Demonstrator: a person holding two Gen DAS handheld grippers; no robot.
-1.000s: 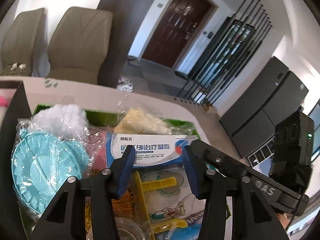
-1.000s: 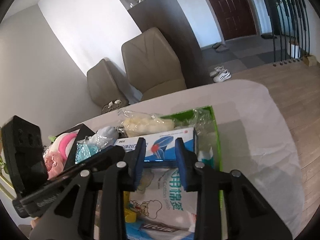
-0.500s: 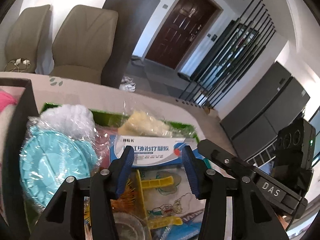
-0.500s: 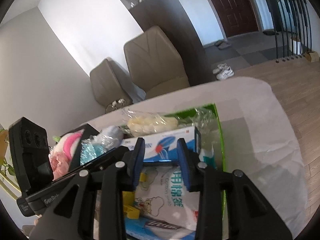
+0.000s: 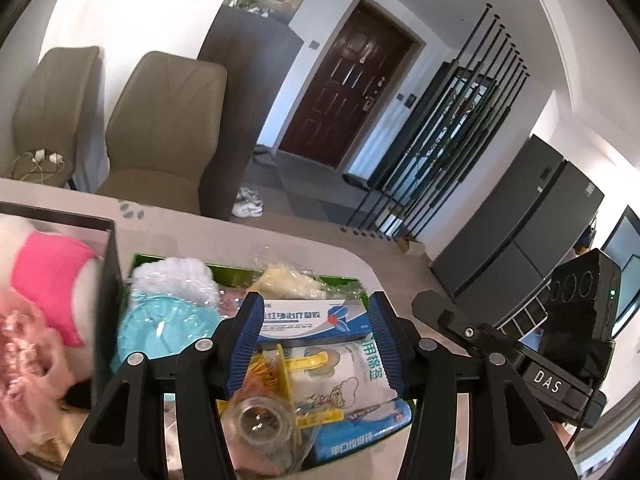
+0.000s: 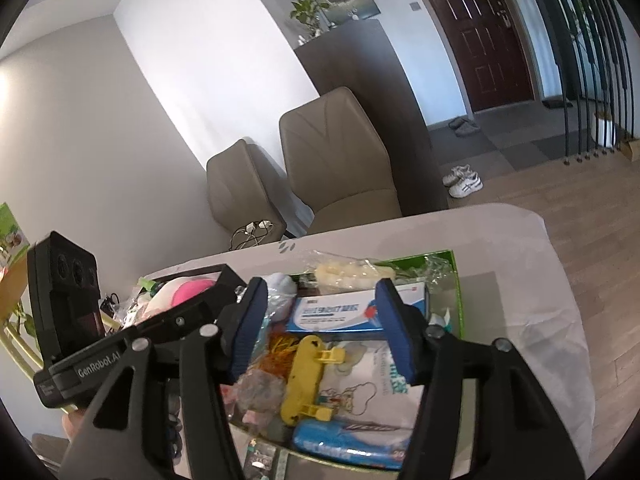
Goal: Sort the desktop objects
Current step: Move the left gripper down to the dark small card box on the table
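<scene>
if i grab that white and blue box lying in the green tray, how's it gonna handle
The box looks like thin printed card, so it is probably light and stiff, though a hard squeeze might dent it. Its flat sides suit pads and it should not roll. It lies on loose bags in the tray, so a push may slide or tilt it.

Both wrist views look steeply down, close above, sharing the green tray (image 5: 344, 279) (image 6: 454, 264).

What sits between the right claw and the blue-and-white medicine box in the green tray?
Nothing visible. The right claw, jaws just opened and empty, hangs above the green tray; the medicine box lies uncovered on the pile, framed between its fingers.
</scene>
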